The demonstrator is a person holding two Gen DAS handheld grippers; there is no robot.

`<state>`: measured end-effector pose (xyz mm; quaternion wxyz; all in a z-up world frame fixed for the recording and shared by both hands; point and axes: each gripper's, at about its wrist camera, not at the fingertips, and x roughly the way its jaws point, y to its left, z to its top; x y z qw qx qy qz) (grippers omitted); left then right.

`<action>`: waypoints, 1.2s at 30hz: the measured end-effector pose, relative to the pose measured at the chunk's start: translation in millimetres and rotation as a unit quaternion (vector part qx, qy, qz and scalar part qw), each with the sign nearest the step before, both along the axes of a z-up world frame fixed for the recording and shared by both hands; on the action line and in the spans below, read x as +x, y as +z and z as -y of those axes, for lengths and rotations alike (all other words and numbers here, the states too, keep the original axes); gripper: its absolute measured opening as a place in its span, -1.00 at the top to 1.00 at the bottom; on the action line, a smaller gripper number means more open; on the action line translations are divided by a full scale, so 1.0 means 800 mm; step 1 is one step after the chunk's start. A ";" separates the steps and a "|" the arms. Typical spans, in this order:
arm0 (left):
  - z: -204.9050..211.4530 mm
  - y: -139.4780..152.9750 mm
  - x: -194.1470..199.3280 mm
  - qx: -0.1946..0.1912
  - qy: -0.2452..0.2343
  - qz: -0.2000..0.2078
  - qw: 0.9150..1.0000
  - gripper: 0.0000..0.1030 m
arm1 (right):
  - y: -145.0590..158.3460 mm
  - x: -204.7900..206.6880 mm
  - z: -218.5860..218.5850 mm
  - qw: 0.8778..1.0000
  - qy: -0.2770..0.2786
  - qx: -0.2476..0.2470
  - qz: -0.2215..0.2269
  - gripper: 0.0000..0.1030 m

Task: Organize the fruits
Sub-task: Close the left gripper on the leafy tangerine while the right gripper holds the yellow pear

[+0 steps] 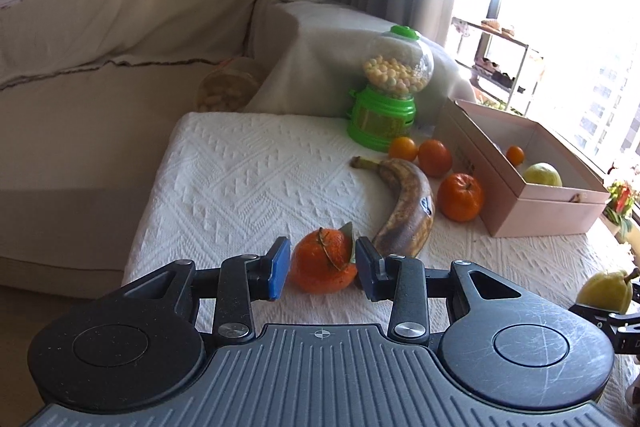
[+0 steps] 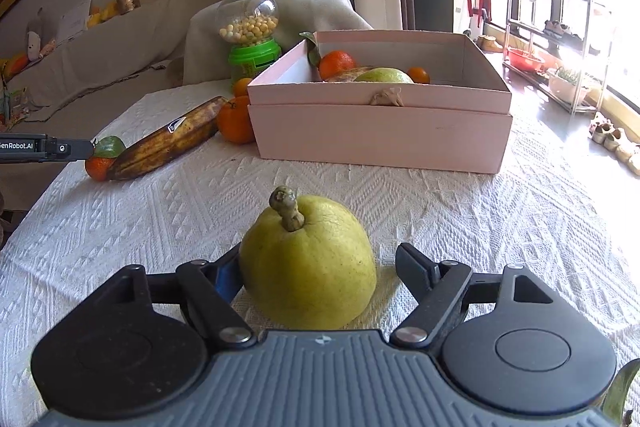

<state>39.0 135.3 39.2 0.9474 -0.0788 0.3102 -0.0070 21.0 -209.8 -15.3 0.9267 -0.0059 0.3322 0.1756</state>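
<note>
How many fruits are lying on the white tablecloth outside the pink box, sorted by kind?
Oranges: 4
Banana: 1
Yellow-green pear-shaped fruit: 1
Total: 6

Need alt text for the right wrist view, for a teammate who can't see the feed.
The right gripper is open around a yellow-green pear standing stem-up on a white textured tablecloth. Behind it, a pink box holds an orange, a green fruit and other fruit; to its left lie a brown banana and loose oranges.
</note>
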 end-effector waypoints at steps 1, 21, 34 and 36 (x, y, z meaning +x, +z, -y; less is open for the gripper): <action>-0.001 0.001 0.002 -0.002 -0.001 0.001 1.000 0.22 | 0.000 0.000 -0.001 1.000 0.000 -0.002 0.000 -0.54; -0.005 0.003 0.015 -0.018 0.005 -0.008 1.000 0.64 | -0.001 0.000 -0.005 1.000 -0.003 -0.016 0.000 -0.60; -0.003 0.033 -0.013 0.006 0.003 0.040 0.999 0.54 | -0.002 0.000 -0.005 1.000 -0.006 -0.017 -0.001 -0.64; 0.010 0.021 -0.009 0.033 -0.025 0.024 0.999 0.53 | -0.002 0.000 -0.006 1.000 -0.006 -0.019 -0.001 -0.64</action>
